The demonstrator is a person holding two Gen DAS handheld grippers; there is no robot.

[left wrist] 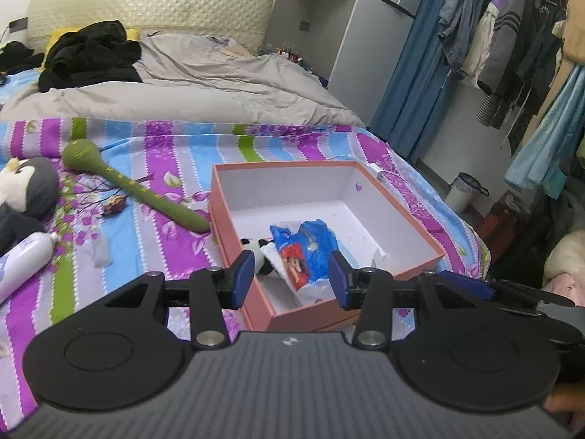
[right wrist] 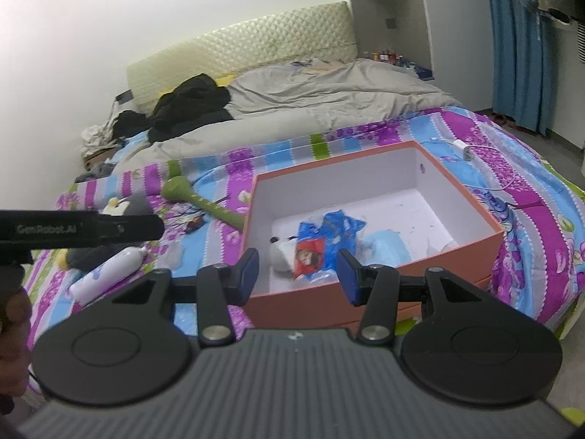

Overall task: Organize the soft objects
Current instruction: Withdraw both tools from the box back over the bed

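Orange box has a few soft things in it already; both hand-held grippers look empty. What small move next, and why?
Probably swing the left hand-held gripper, open and empty, toward the green plush stick lying on the bedsheet just outside the orange box. It is the nearest soft item not yet boxed.

The left gripper hung tilted downward above the near corner of the orange box, its blue-padded jaws standing apart with nothing gripped between them. The right gripper hung just beside it on the right, over the same near edge of the box, likewise tilted down with jaws apart and empty. A fingertip showed at the lower right of the left wrist view.
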